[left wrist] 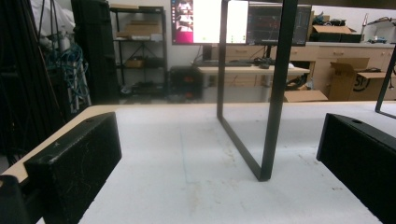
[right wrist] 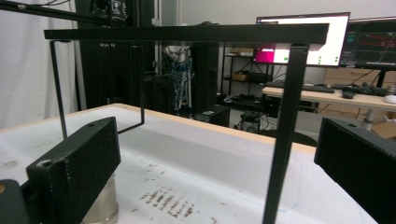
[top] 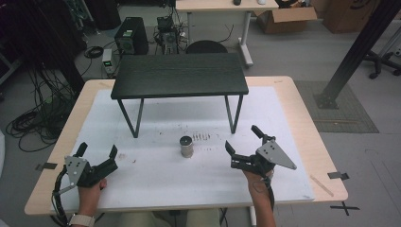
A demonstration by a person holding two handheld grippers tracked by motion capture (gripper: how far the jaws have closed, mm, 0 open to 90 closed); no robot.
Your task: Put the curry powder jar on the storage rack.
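Note:
A small metal cylinder stands upright on the white mat, in front of a low black shelf on thin legs. My left gripper rests open near the mat's front left, nothing between its jaws. My right gripper is open to the right of the cylinder, a short way off. In the right gripper view the cylinder peeks out behind the left jaw, and the shelf top spans the view. The left gripper view looks past a shelf leg.
The white mat covers a light wooden table. Dark smudges mark the mat near the cylinder. A black post stands off the table's right; computers and cables sit on the floor behind.

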